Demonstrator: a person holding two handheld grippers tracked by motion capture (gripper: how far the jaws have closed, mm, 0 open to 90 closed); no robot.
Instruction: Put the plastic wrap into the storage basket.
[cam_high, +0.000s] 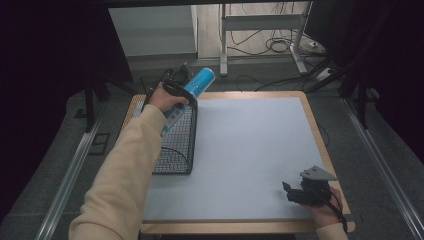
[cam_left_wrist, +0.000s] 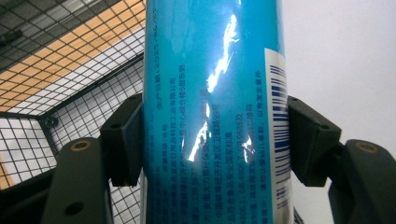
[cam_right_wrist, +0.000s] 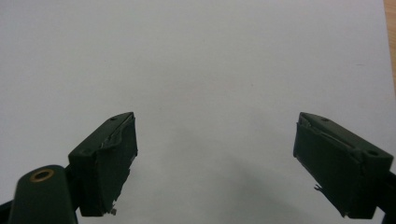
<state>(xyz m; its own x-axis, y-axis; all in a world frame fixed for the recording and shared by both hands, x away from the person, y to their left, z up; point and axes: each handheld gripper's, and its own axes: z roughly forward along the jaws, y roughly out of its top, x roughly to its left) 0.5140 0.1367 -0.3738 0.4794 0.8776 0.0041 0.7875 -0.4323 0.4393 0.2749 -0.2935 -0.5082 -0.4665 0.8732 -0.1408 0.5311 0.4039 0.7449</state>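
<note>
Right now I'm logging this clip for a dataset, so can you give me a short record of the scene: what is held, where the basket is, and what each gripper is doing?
held item: blue can, tilted, above the basket
left gripper: shut on the blue can, pads pressing its two sides
basket: black wire mesh, at the table's left edge
right gripper: open, nothing between its pads, low over the near right of the table
table: pale grey top with a wooden rim
</note>
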